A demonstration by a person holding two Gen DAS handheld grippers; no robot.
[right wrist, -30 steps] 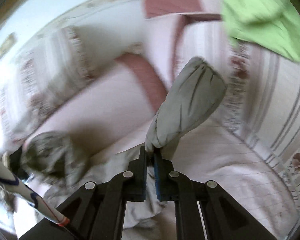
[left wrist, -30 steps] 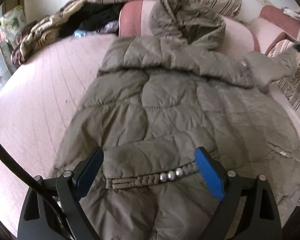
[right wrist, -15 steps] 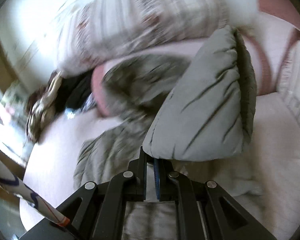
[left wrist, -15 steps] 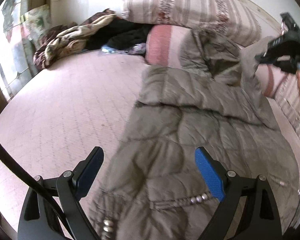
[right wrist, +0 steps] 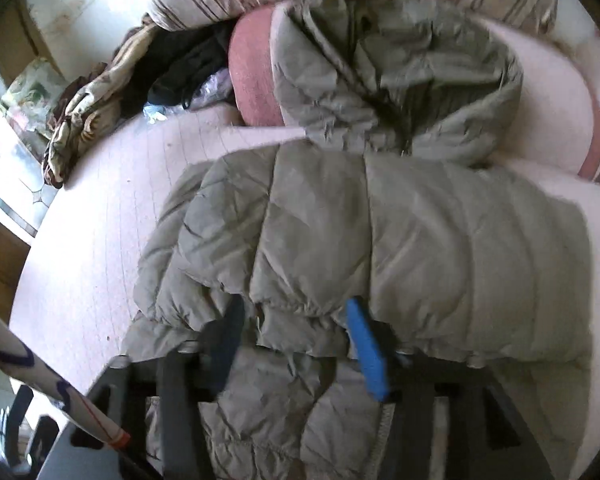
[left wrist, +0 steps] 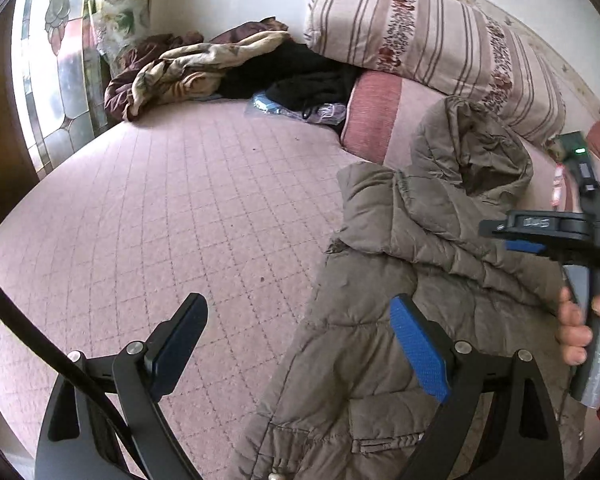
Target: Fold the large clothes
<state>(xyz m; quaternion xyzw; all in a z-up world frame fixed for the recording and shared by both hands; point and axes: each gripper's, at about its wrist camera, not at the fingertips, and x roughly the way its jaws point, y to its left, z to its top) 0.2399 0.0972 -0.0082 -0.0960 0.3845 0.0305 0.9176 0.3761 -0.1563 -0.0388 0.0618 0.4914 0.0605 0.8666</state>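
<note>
An olive quilted jacket (left wrist: 440, 248) with a hood (left wrist: 472, 152) lies on the pink bed cover (left wrist: 180, 208). My left gripper (left wrist: 300, 344) stands open above the jacket's left edge, holding nothing. The right gripper (left wrist: 540, 236), held by a hand (left wrist: 576, 328), hovers over the jacket's right side. In the right wrist view one sleeve (right wrist: 460, 248) lies folded across the jacket body (right wrist: 260, 420), below the hood (right wrist: 400, 80). The right gripper (right wrist: 296, 336) is opening, and the sleeve's cuff (right wrist: 300, 308) sits loose between the parted jaws.
A striped bolster (left wrist: 420, 40) and a pink pillow (left wrist: 372, 108) line the far side. A crumpled blanket (left wrist: 180, 68) and black clothes (left wrist: 300, 76) are heaped at the far left. A stained-glass window (left wrist: 60, 60) borders the bed's left edge. A white patterned pole (right wrist: 60, 392) crosses the right wrist view's lower left.
The right gripper swung the sleeve over from the right and down onto the jacket, then its jaws parted. The left gripper drew back, staying open.
</note>
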